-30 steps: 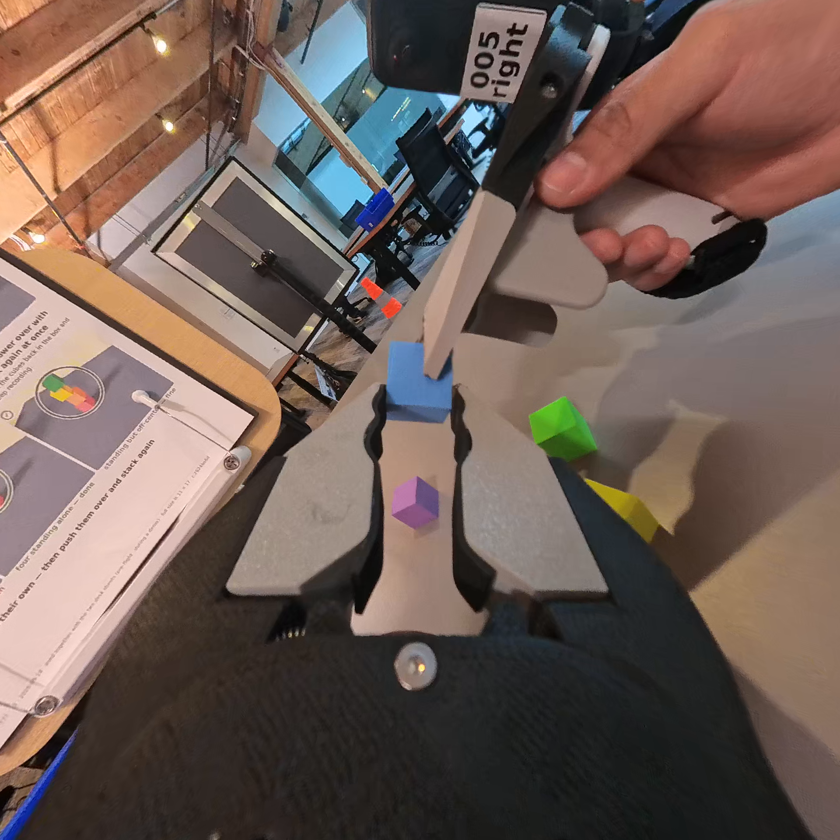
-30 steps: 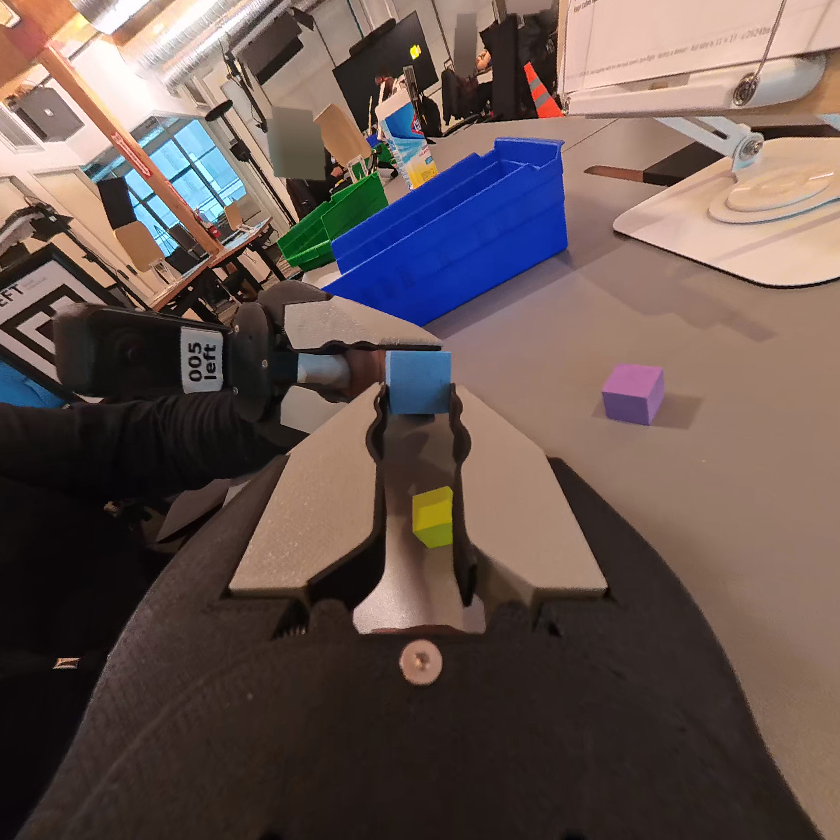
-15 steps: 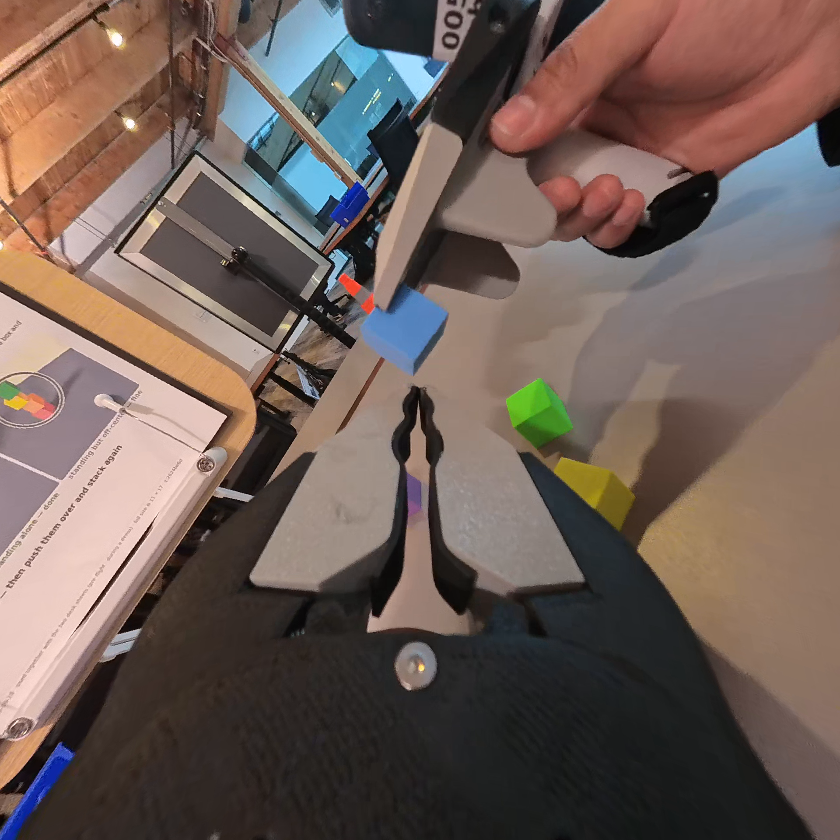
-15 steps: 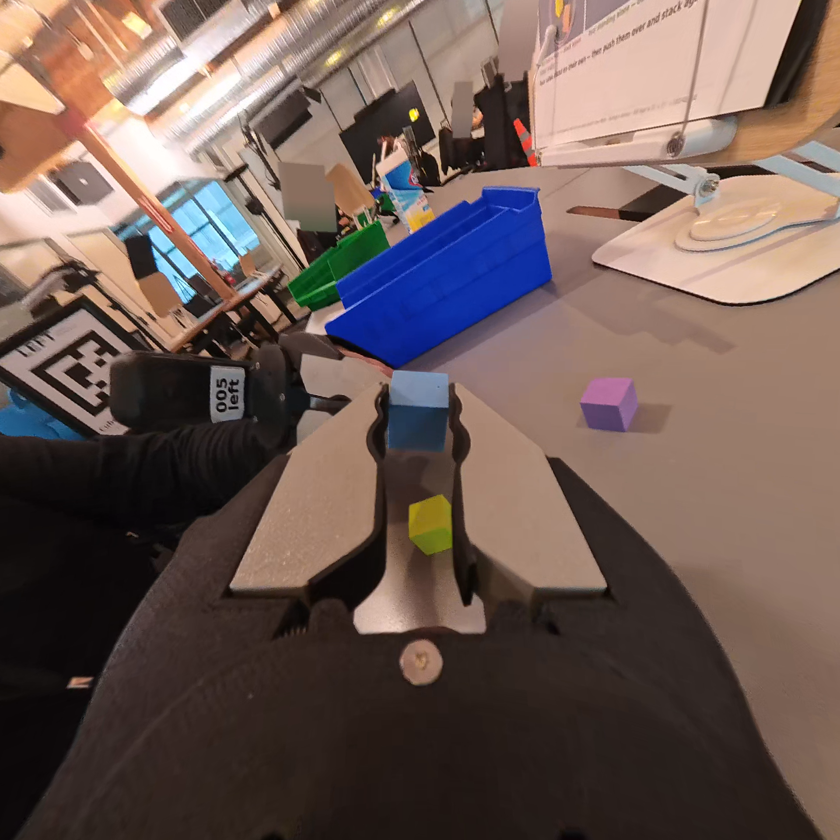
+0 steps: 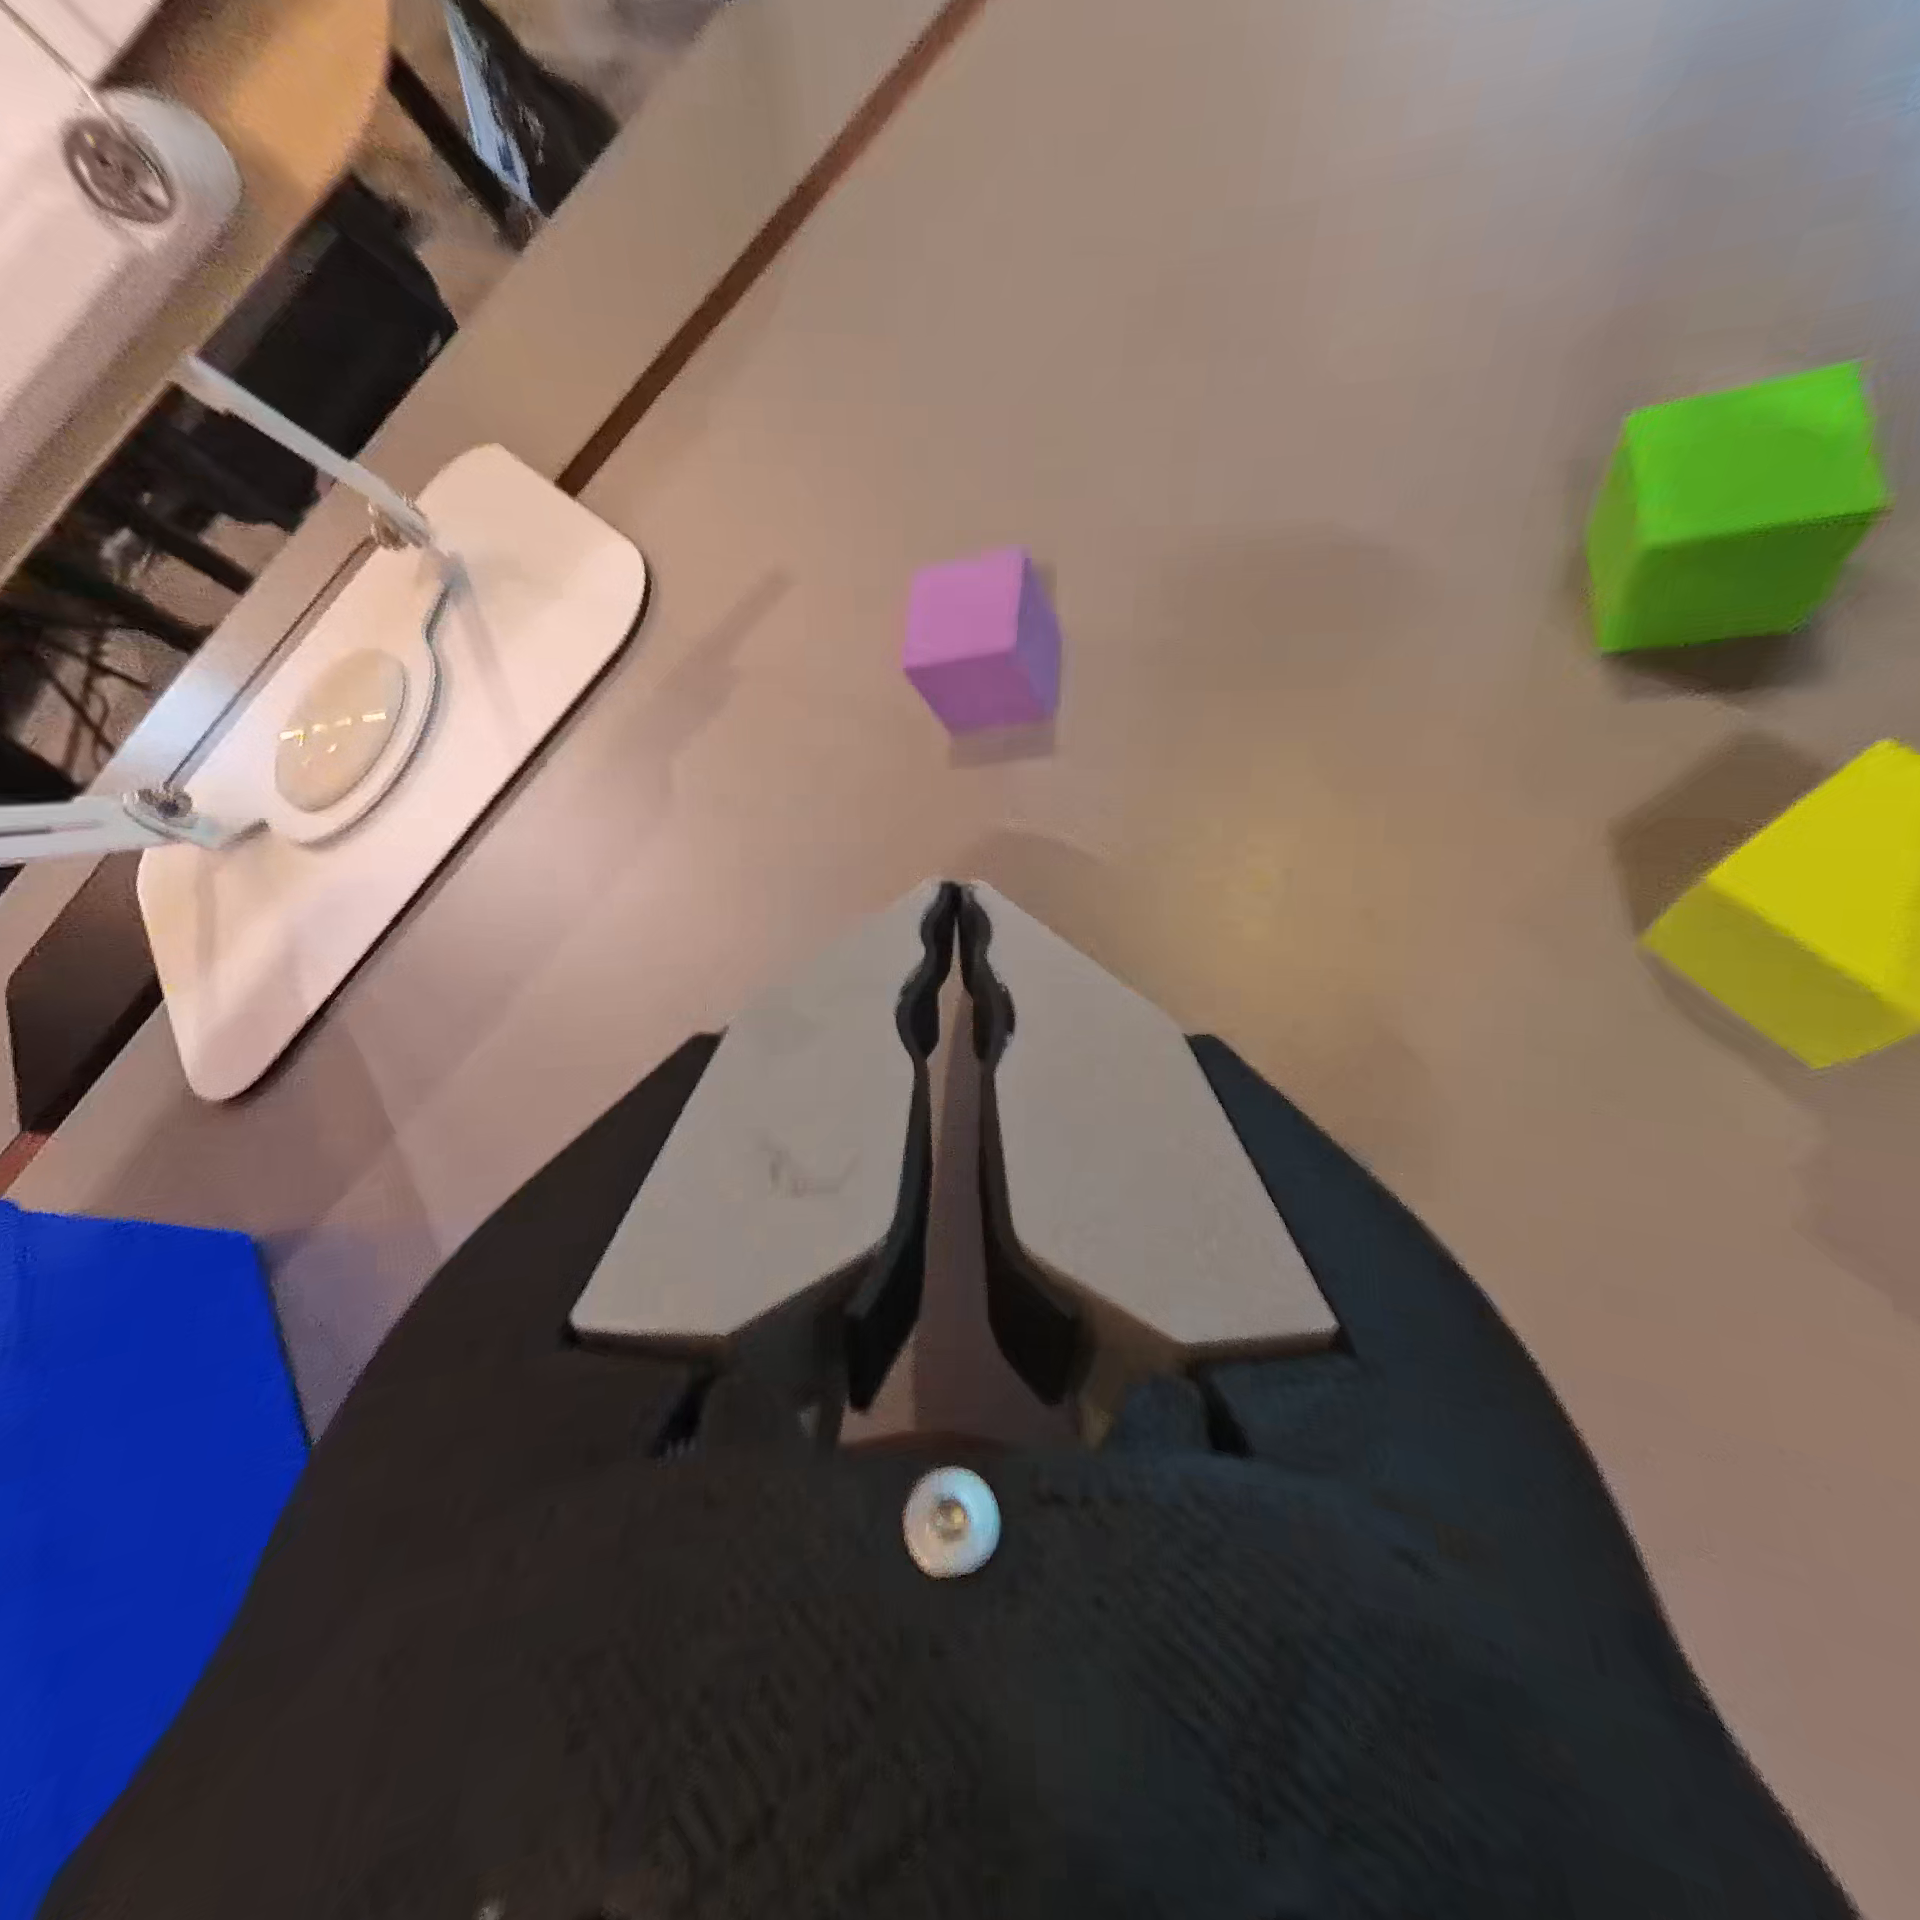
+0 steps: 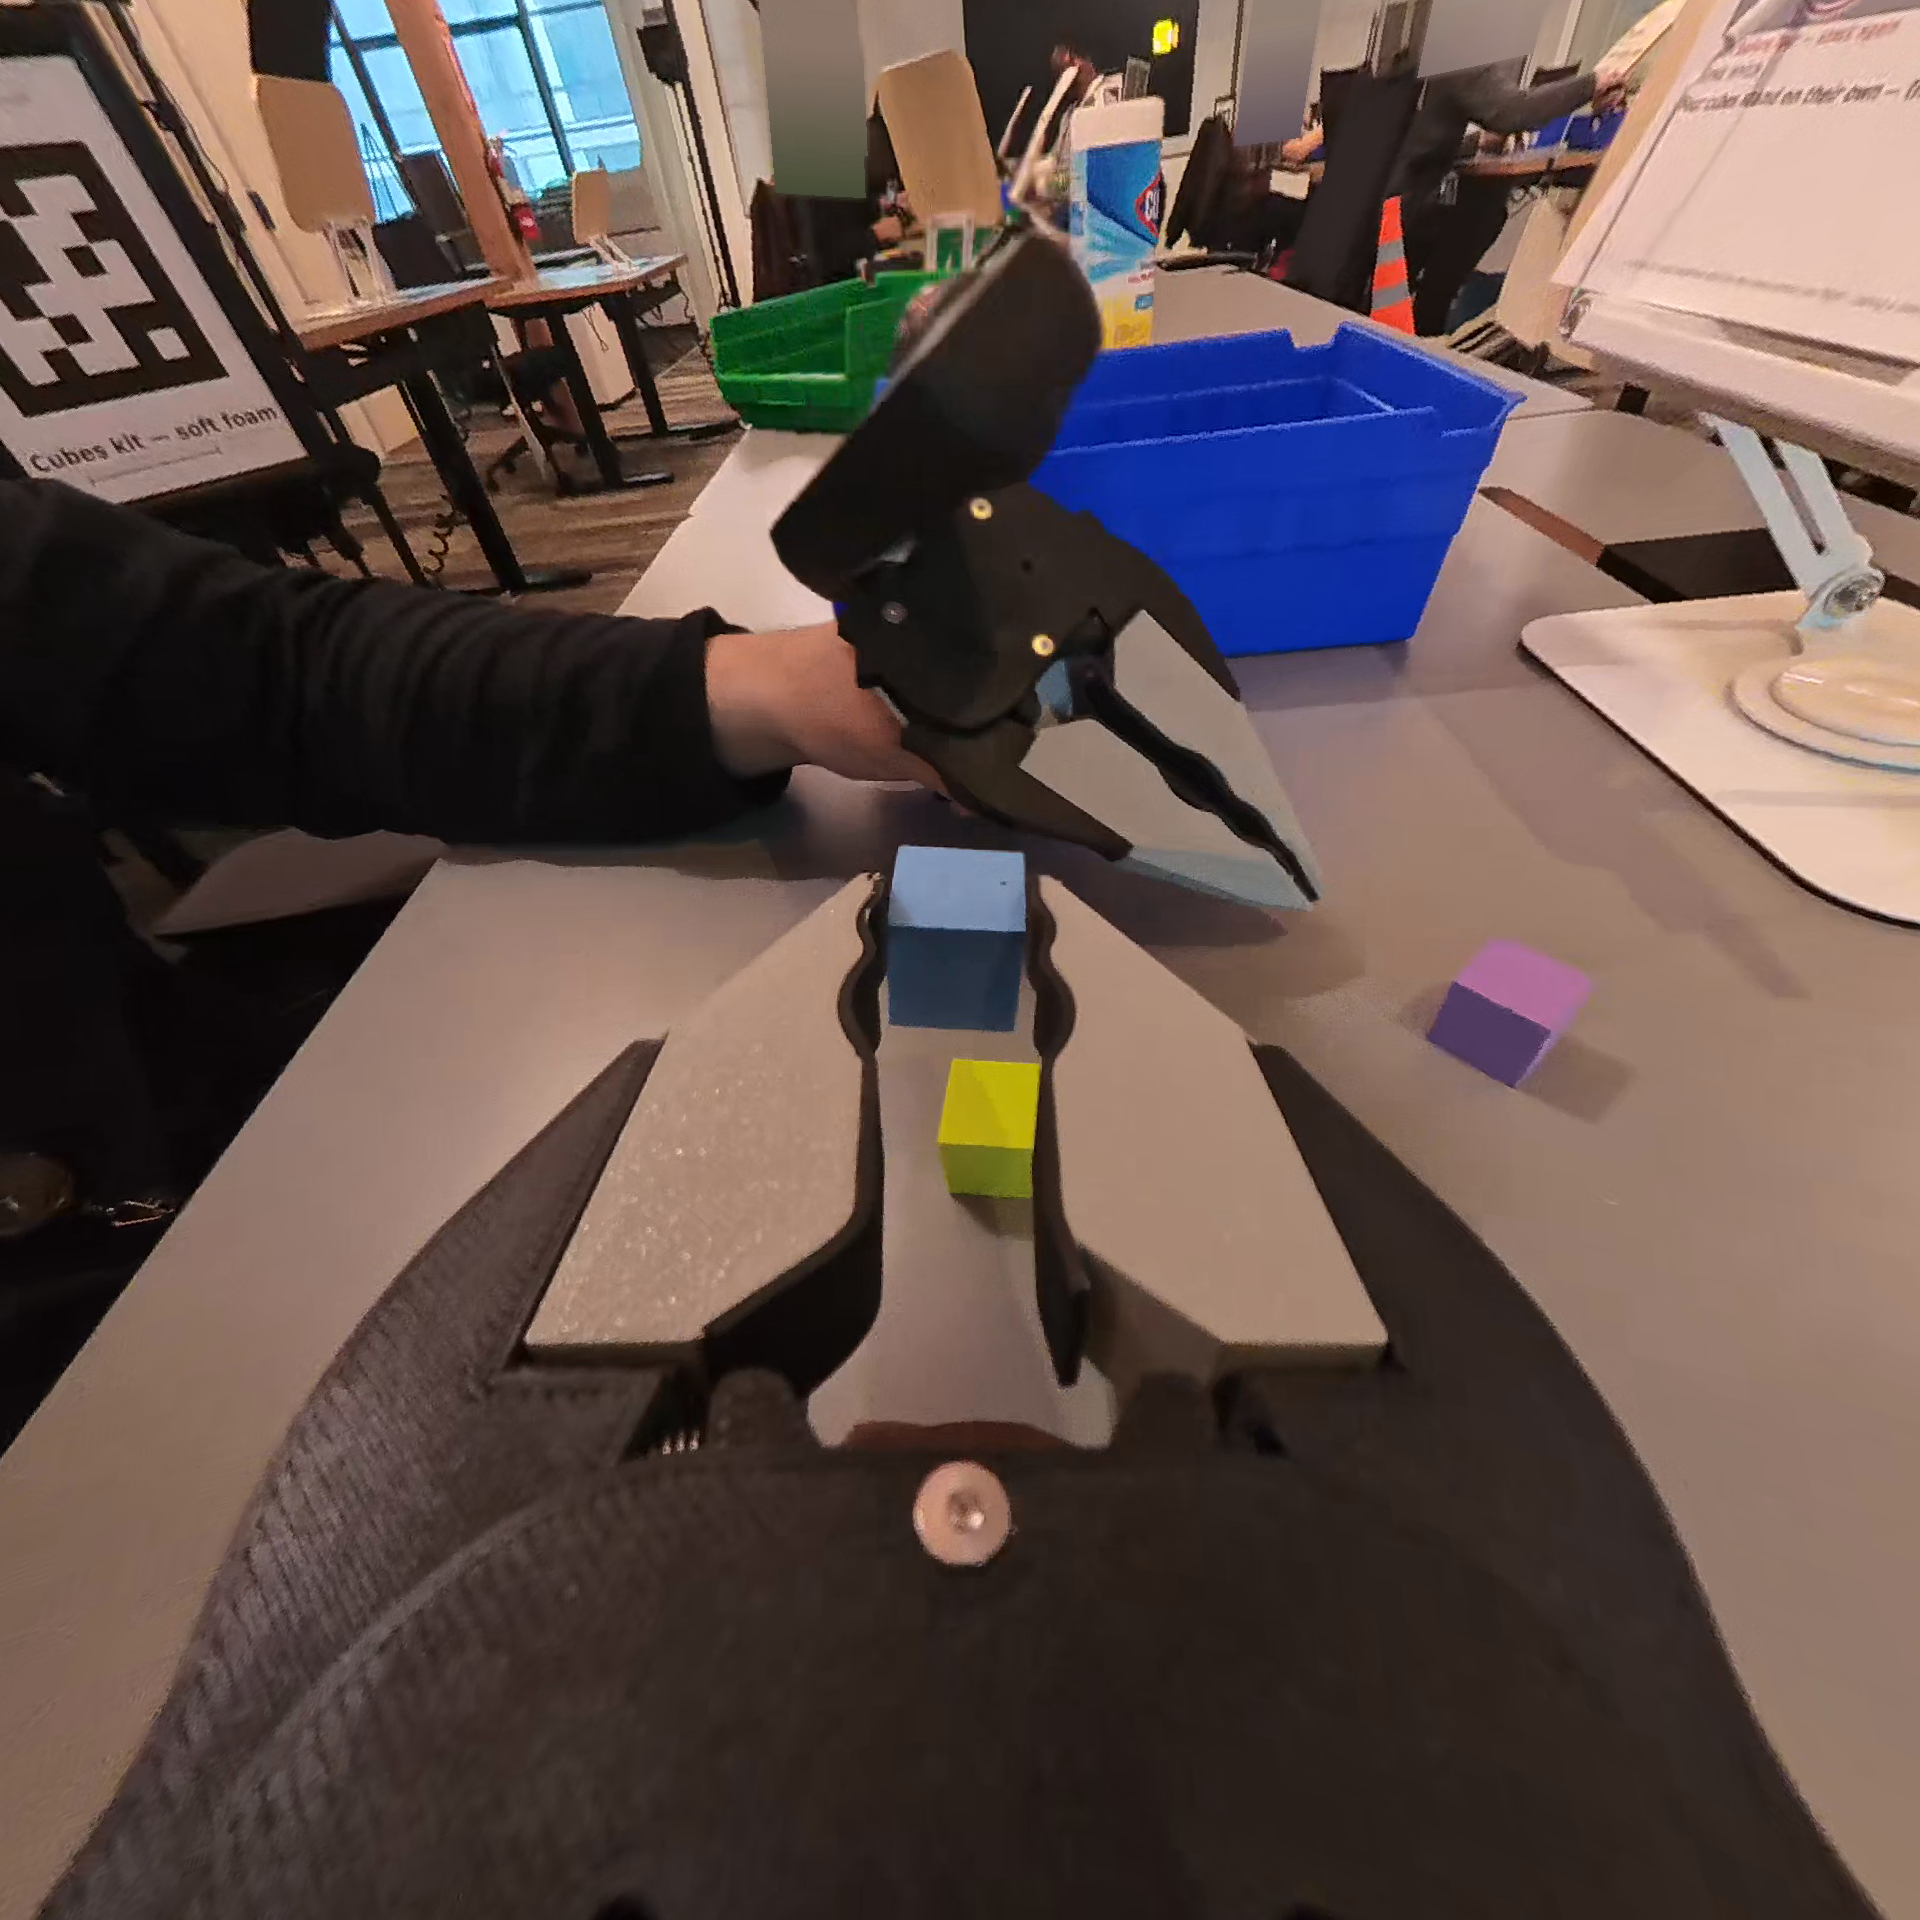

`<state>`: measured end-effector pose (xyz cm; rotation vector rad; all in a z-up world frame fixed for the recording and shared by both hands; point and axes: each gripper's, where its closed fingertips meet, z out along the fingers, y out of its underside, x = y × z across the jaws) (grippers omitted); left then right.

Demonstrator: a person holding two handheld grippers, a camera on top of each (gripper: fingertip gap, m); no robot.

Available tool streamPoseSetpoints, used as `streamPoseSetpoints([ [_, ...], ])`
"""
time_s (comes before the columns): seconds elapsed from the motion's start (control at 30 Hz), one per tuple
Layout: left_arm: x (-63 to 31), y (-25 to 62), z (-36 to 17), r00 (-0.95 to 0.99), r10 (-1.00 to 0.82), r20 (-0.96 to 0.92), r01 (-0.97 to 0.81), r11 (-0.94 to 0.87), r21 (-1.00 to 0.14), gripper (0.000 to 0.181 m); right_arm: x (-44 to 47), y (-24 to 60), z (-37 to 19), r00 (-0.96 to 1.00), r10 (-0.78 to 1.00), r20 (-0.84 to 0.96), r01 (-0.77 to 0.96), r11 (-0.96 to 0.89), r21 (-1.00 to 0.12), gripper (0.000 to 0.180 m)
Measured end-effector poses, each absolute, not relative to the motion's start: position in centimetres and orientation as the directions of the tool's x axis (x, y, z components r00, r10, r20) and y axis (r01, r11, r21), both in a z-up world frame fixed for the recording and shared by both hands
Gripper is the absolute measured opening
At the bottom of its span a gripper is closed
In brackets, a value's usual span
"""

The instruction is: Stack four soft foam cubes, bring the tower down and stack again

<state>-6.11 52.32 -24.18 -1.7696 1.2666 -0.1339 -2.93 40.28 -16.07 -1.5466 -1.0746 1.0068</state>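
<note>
My right gripper is shut on a blue foam cube and holds it above the grey table, over a yellow cube seen between its fingers. A purple cube lies to the right on the table. My left gripper is shut and empty, its tips pointing down at the table short of the purple cube. A green cube and the yellow cube lie to its right. The left gripper also shows in the right wrist view, tilted down behind the blue cube.
A blue bin stands at the back of the table, with a green bin behind it. A white stand base holding an instruction sheet sits at the table's far side. A person's black sleeve reaches in from the left. About 15 cm separates my left fingertips from my right.
The left gripper let go of the blue cube, shut, and swung down toward the table. The right gripper kept the blue cube and moved over the yellow cube.
</note>
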Motion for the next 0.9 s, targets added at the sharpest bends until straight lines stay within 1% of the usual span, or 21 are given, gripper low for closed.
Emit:
streamPoseSetpoints([
  [0.1,-6.2,52.2,-24.7,0.445,-0.792,-0.419,-0.720,-0.039,-0.692,0.000,-2.9,40.1,-16.5,0.286,0.954,-0.092,0.155,-0.141,-0.978,0.023],
  [0.27,-6.2,52.0,-25.5,0.412,-0.781,-0.469,-0.768,-0.020,-0.640,0.000,-3.2,40.3,-18.0,0.323,0.942,-0.094,0.197,-0.164,-0.967,0.023],
  [0.47,-6.1,52.0,-25.5,0.411,-0.780,-0.472,-0.768,-0.018,-0.640,0.000,-3.4,40.4,-18.6,0.346,0.935,-0.077,0.233,-0.165,-0.958,0.023],
  [0.67,-6.1,52.0,-25.5,0.409,-0.775,-0.482,-0.772,-0.012,-0.635,0.000,-3.3,41.1,-20.3,0.402,0.914,-0.044,0.337,-0.193,-0.921,0.023],
  [0.9,-6.1,52.0,-25.5,0.409,-0.776,-0.481,-0.772,-0.013,-0.636,0.000,-3.1,41.3,-20.0,0.425,0.904,-0.049,0.308,-0.195,-0.931,0.023],
])
